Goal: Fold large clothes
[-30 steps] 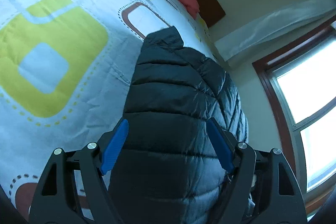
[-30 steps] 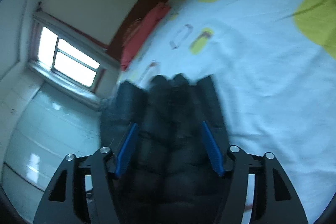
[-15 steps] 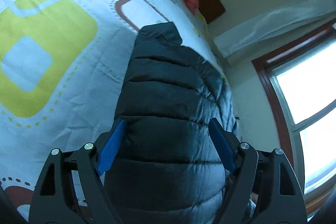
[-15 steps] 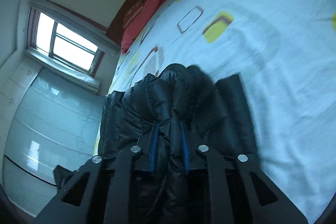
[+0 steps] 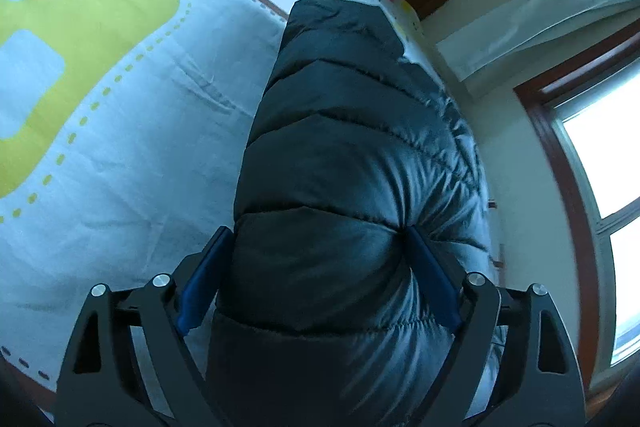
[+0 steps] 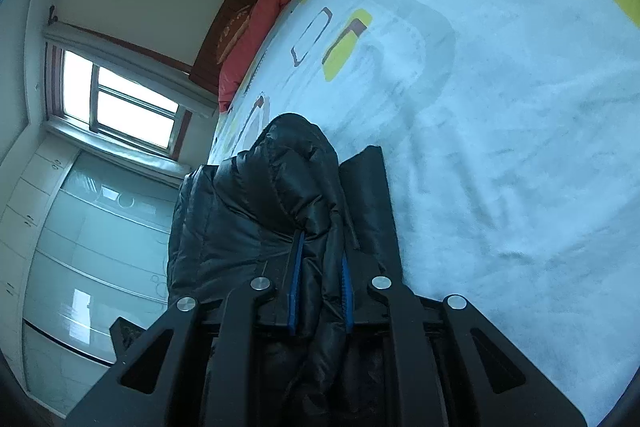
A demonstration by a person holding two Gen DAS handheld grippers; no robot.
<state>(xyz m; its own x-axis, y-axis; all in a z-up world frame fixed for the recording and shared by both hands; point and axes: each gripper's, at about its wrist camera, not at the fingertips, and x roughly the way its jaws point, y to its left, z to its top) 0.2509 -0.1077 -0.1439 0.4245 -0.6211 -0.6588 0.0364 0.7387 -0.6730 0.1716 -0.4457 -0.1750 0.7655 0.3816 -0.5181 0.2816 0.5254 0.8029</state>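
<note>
A big black puffy jacket [image 5: 352,187] lies on the bed [image 5: 120,147], near the bed's edge on the window side. The left gripper [image 5: 316,251] is spread very wide, and its jaws have just been opening more. The fat jacket fills the gap between its blue fingers [image 5: 200,291], and the finger at 3 o'clock pokes into the cloth, making a dent. The finger at 9 o'clock sits right at the jacket's side.

The right gripper [image 6: 320,267] is almost all the way closed. Its blue fingers [image 6: 295,287] pinch a thick fold of the jacket [image 6: 260,211] between them. A red pillow [image 6: 256,27] sits at 11 o'clock, far up the bed.
</note>
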